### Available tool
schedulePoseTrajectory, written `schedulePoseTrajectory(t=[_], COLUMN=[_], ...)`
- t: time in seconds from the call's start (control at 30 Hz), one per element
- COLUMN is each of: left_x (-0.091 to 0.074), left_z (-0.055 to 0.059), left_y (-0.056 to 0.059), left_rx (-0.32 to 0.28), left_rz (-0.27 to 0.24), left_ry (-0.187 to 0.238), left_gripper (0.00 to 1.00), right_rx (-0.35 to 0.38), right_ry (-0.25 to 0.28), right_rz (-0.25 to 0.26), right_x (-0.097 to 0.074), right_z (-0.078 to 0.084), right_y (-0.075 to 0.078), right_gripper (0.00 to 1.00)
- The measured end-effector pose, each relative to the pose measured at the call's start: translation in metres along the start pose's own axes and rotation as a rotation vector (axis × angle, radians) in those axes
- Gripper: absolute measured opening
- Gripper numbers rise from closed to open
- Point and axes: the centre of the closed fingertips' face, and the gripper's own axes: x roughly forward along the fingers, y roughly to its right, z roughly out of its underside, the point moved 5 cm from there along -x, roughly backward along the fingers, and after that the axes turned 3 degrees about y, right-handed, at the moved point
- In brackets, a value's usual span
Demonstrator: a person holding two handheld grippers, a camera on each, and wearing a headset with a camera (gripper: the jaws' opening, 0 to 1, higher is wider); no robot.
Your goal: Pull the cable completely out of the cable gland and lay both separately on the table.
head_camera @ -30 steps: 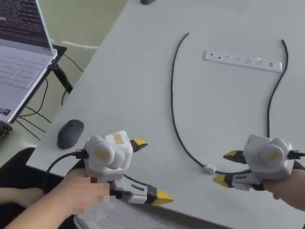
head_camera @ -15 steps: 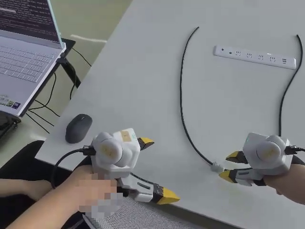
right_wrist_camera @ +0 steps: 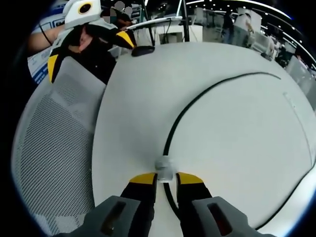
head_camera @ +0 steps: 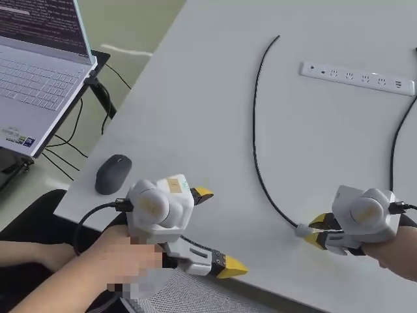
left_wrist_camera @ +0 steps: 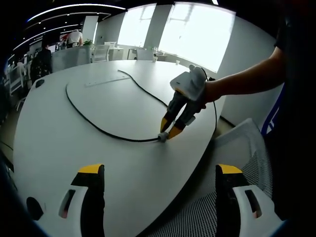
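Cable gland (head_camera: 301,229), small and white, lies near the front edge of the counter (head_camera: 195,98), threaded on the end of a black cable (head_camera: 253,130) that curves away across the surface. The right gripper (head_camera: 315,231) has its fingers drawn narrow about the gland, with the cable running back between them; whether they press on it cannot be told. The left gripper (head_camera: 218,230) is held at the counter's edge, well apart, fingers spread wide and empty. A power strip (head_camera: 355,78) lies beyond, and a mouse (head_camera: 113,174) at the left corner.
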Motion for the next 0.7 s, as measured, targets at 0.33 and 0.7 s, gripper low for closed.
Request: schedulePoseTrajectory(t=[0.33, 0.7], left_x=[0.000, 0.003], left_z=[0.000, -0.004], left_y=[-0.002, 0.004], left_rx=[0.002, 0.001], left_rz=[0.002, 0.013], left_ry=[-0.001, 0.026], left_gripper=[0.92, 0.92], right_rx=[-0.012, 0.027], right_ry=[-0.004, 0.016], right_rz=[0.003, 0.013], right_x=[0.001, -0.011], right_z=[0.000, -0.007], right_y=[-0.001, -0.005], right_gripper=[0.08, 0.07])
